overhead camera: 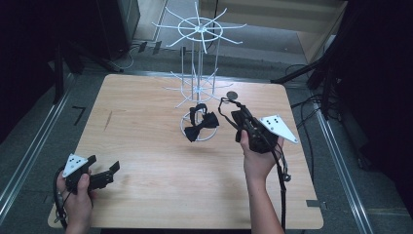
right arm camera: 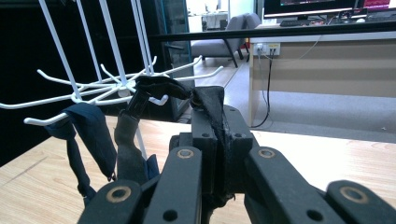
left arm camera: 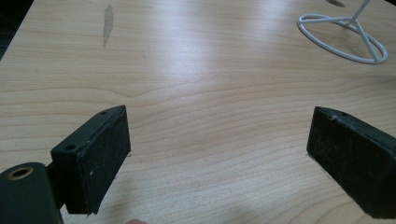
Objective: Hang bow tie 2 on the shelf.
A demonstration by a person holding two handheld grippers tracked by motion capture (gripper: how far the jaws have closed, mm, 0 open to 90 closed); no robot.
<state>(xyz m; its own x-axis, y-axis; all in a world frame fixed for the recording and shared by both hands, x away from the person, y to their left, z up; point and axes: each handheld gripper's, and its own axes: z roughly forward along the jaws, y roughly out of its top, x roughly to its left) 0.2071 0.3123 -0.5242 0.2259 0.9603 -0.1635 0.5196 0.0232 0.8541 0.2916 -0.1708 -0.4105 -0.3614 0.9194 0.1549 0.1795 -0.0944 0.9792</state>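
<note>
Near the front left corner of the table (overhead camera: 146,146): left gripper (overhead camera: 104,176), low over the wood, jaws wide apart, nothing between them. Farther in, toward the right edge: right gripper (right arm camera: 215,140), jaws pinched tight on a black strap (right arm camera: 212,105). Strap running on to a white hook of the wire rack (overhead camera: 197,58). Bow tie (overhead camera: 201,126) hanging low by the rack's round foot, near the back middle of the table. Small dark round thing (overhead camera: 233,95) near the back edge.

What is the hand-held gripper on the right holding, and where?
The right hand-held gripper pinches the bow tie's black strap near its end.
</note>
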